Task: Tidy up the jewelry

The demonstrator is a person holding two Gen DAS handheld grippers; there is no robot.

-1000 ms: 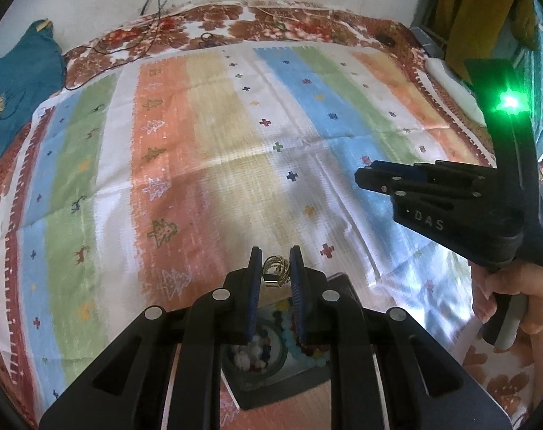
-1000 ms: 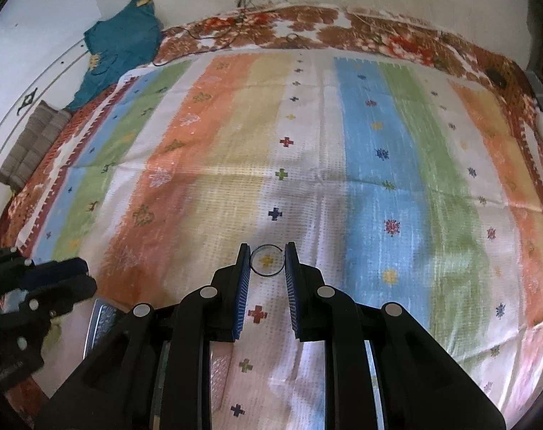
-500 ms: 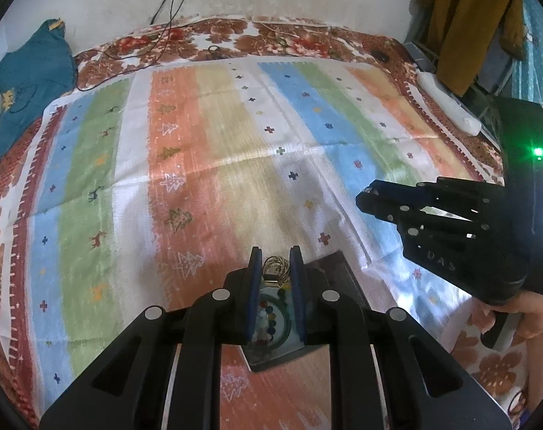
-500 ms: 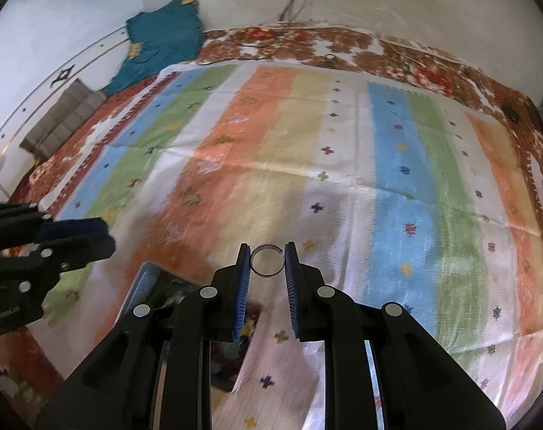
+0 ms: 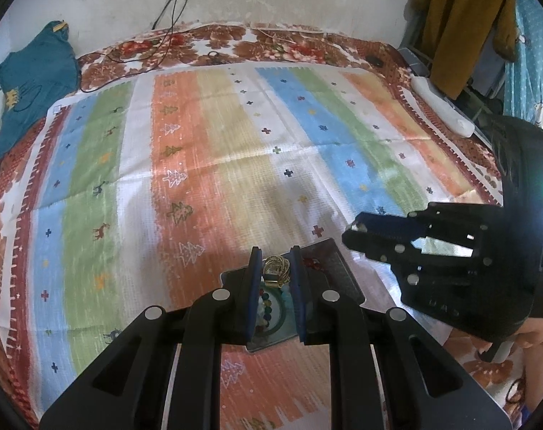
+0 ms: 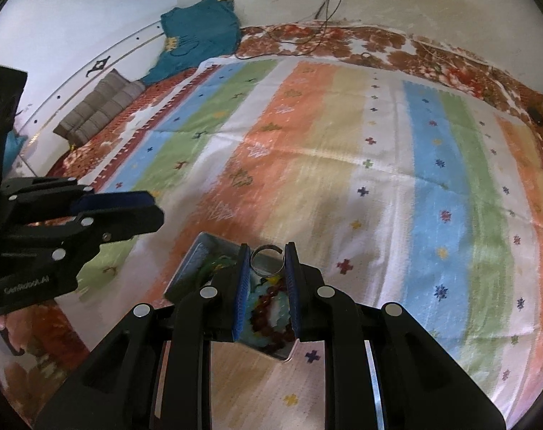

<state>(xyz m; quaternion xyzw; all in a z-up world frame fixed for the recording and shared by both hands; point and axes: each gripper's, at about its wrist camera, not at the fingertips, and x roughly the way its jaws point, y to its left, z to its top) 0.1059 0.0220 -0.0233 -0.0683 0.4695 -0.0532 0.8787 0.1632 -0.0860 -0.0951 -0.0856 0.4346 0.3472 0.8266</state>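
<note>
My left gripper (image 5: 275, 267) is shut on a gold wire ring (image 5: 275, 269), held above a small grey metal tray (image 5: 337, 265) that lies on the striped cloth. Inside the tray lie beaded bracelets (image 5: 266, 302). My right gripper (image 6: 267, 261) is shut on a thin open silver ring (image 6: 266, 261), above the same tray (image 6: 203, 251), where dark red beads (image 6: 267, 308) and pale blue-green ones show between the fingers. Each gripper appears in the other's view: the right gripper (image 5: 357, 233) at right, the left gripper (image 6: 135, 211) at left.
A striped, patterned cloth (image 5: 235, 165) covers a floral bedspread (image 5: 235, 41). A teal garment (image 5: 31, 82) lies at the far left by the wall. Cables (image 5: 163, 32) trail down the wall. A white power strip (image 5: 439, 104) and hanging clothes (image 5: 461, 25) stand at the right.
Both grippers have drawn back and risen a little with their rings. The tray has come fully into the right wrist view, under the silver ring. The grips stay the same.
</note>
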